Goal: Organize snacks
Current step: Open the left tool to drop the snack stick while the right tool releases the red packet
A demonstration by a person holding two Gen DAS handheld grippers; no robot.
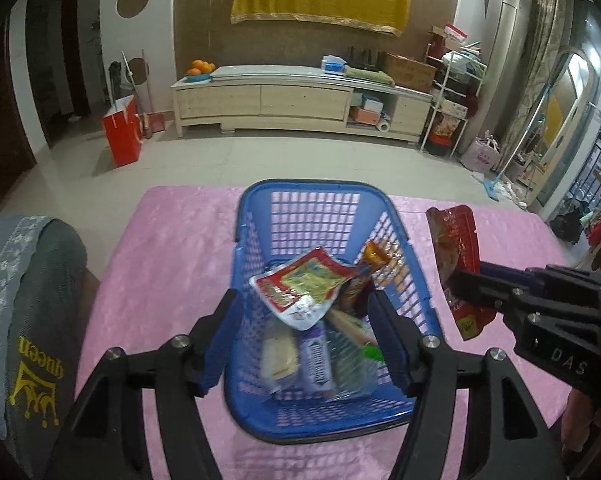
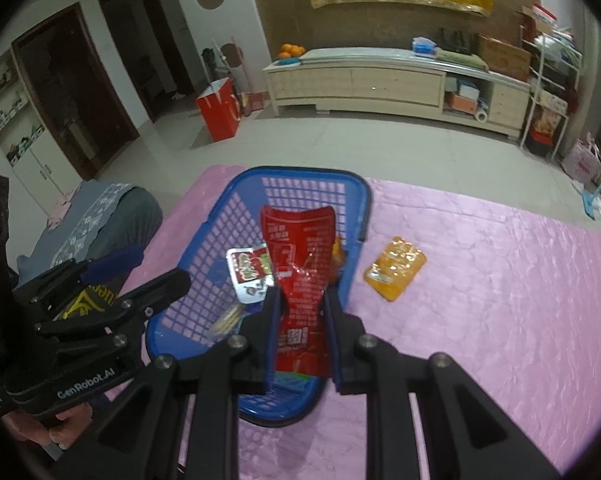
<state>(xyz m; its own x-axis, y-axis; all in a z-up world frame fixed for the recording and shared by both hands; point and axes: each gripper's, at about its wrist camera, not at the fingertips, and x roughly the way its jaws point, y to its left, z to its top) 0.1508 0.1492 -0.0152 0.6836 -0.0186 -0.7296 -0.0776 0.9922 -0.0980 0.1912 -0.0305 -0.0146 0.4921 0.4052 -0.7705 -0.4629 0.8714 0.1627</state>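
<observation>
One blue plastic lattice basket sits on the pink glossy tablecloth, roughly centred on it in the left wrist view.

Left gripper: jaws apart, nothing between the pads, hanging over the near end of the basket. They stand about as wide as the basket's inner floor in that view.

Right gripper: pads clamped on both sides of one red foil snack packet, gripped at its lower half, the top edge flaring upward. In the left wrist view that packet is beside the basket's right rim, off the cloth; in the right wrist view it overlaps the basket interior, so I cannot tell whether it is over the basket.

Basket contents, counted where readable:
- one red-and-white flat sachet, on top of the pile, tilted
- one orange-brown wrapped snack leaning on the right wall
- one purple-labelled packet on the floor of the basket
- one pale yellow biscuit pack just left of the purple one
- at least one more clear or green-edged wrapper to the right; too blurred to count exactly.

Outside the basket: one orange flat foil pouch lies on the cloth, just right of the basket, apart from it.

One grey embroidered cushion is at the table's left edge.
</observation>
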